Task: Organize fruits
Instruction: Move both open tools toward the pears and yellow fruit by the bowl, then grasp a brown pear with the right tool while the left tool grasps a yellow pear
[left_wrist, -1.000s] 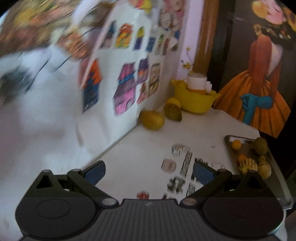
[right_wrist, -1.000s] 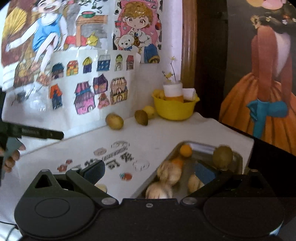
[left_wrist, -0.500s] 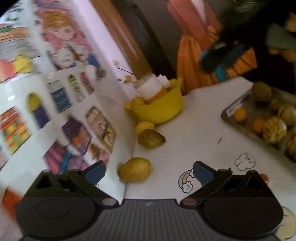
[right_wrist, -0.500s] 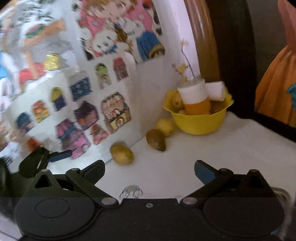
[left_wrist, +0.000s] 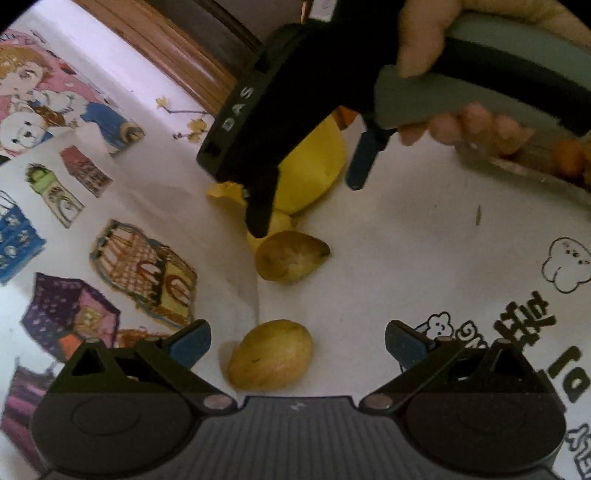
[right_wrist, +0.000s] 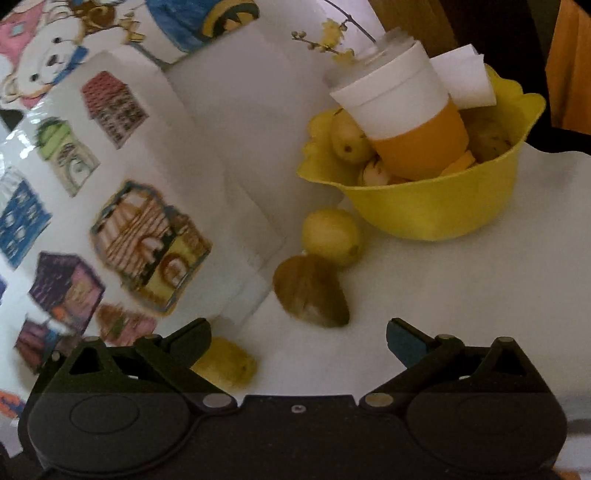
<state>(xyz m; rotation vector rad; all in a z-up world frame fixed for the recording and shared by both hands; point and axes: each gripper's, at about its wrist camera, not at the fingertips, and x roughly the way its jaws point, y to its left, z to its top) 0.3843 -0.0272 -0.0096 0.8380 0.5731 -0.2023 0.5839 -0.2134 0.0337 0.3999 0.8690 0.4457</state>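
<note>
In the left wrist view a yellow mango (left_wrist: 271, 355) lies on the white table between the open fingers of my left gripper (left_wrist: 297, 345). A brownish mango (left_wrist: 290, 255) lies beyond it, with a lemon partly hidden behind the right gripper (left_wrist: 308, 201), which hovers open above them. In the right wrist view my right gripper (right_wrist: 297, 345) is open and empty just short of the brownish mango (right_wrist: 310, 291). The lemon (right_wrist: 330, 236) and yellow bowl (right_wrist: 436, 210) lie behind it. The yellow mango (right_wrist: 225, 363) sits by the left finger.
The bowl holds a white and orange cup (right_wrist: 406, 122), paper and small fruits. A wall with house stickers (right_wrist: 147, 236) stands close on the left. A metal tray (left_wrist: 517, 166) with oranges sits at the far right of the table.
Both grippers have moved forward toward the fruits by the wall. The right gripper now hangs over the brownish mango and lemon in the left wrist view.
</note>
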